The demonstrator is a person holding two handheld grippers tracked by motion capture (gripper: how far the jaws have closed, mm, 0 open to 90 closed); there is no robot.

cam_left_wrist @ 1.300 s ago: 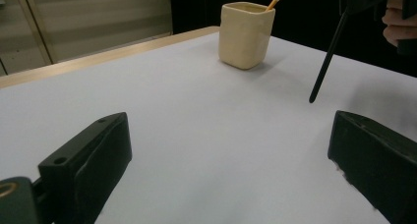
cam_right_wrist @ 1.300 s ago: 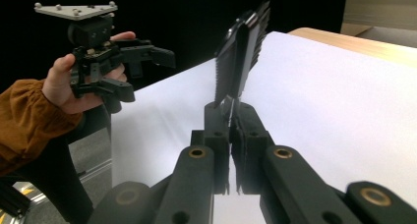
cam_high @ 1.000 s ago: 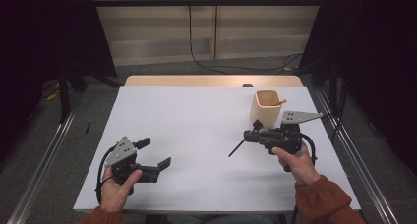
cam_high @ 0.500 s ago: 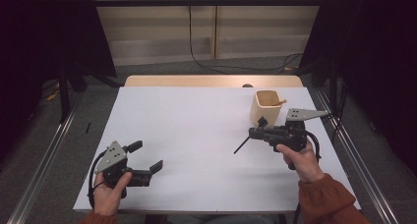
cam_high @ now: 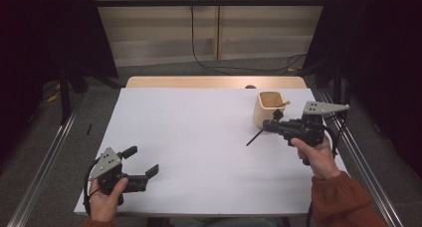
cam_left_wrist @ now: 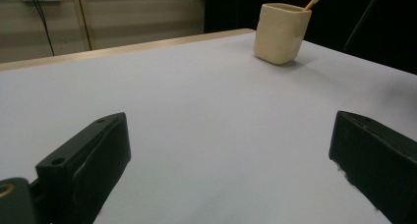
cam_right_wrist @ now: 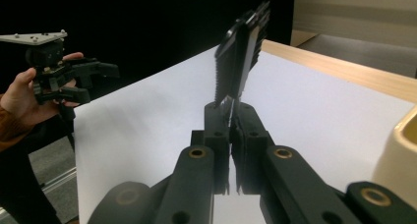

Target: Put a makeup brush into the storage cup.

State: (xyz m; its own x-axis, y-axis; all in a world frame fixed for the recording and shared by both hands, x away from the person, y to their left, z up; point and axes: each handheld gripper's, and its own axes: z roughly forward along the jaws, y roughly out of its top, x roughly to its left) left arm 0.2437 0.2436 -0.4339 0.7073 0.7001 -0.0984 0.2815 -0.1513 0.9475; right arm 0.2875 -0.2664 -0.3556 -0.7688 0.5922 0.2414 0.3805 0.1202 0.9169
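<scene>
The right gripper, clamped on a black comb, sits just below the cup at right; left gripper gapes empty.

The table is covered by a smooth, matt white sheet that looks like paper, with a strip of pale wood along its 12 o'clock edge. The cup toward 1 o'clock looks like matt cream ceramic or plastic, and a thin wooden-looking stick leans in it. Both tongs, left and right, are matt black plastic, the right tongs pinching a black toothed piece with a slight sheen, each topped by a dull grey metal-looking plate.
</scene>
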